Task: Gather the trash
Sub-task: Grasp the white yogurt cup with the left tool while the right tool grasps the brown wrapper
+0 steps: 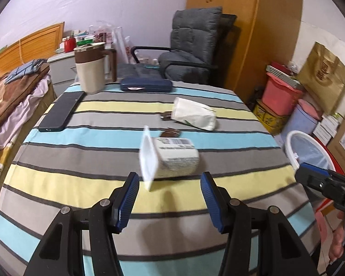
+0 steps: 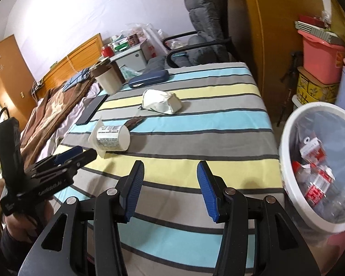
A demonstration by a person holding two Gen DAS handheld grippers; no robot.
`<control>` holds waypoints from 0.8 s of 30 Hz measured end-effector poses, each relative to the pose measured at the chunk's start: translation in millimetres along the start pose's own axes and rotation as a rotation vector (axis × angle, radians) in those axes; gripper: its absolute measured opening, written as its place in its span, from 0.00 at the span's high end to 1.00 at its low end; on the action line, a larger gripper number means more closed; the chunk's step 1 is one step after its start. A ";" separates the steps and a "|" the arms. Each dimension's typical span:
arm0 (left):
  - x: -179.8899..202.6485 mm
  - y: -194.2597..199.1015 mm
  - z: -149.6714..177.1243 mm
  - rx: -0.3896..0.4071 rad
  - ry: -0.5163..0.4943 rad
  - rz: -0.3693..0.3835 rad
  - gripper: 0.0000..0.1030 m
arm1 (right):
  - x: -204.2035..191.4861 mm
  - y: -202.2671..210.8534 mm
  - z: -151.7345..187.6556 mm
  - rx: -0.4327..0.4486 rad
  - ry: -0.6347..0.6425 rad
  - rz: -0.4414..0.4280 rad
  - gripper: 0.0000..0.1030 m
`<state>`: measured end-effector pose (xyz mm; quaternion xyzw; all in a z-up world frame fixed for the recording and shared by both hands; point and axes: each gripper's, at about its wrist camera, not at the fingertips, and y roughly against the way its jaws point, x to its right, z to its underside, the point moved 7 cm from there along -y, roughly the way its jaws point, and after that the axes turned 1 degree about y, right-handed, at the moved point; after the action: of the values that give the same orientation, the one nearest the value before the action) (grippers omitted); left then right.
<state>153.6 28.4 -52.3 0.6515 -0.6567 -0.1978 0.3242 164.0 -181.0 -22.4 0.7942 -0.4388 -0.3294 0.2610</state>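
A white yogurt cup (image 1: 172, 156) lies on its side on the striped tablecloth (image 1: 80, 179), just ahead of my open, empty left gripper (image 1: 170, 181). It also shows in the right wrist view (image 2: 112, 139). A crumpled white paper pack (image 1: 195, 113) lies farther back, with a brown wrapper (image 1: 170, 133) between them. My right gripper (image 2: 170, 172) is open and empty over the table's near edge. A white trash bin (image 2: 319, 168) lined with plastic holds red-and-white packaging, to the right of the table.
A beige and brown mug (image 1: 90, 69), a dark phone (image 1: 62, 111) and a blue case (image 1: 146, 84) lie at the table's far side. A grey armchair (image 1: 191, 50) stands behind. Pink and purple boxes (image 1: 283, 94) stack at right. A bed (image 1: 9, 96) is at left.
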 end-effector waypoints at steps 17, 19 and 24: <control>-15.3 -22.0 -6.1 -0.019 0.020 0.068 0.93 | -7.2 -18.9 -9.2 -0.037 -0.006 0.005 0.51; -20.9 -15.7 -6.2 -0.009 0.031 0.069 0.93 | -12.3 -23.2 -11.0 -0.042 -0.004 0.001 0.51; -43.9 -1.0 -5.9 0.015 0.059 0.042 0.93 | -28.4 -36.1 -15.1 -0.057 0.008 -0.023 0.51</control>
<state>155.7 72.4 -56.2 0.6457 -0.6618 -0.1667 0.3424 183.0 -137.1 -29.6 0.7927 -0.4192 -0.3415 0.2815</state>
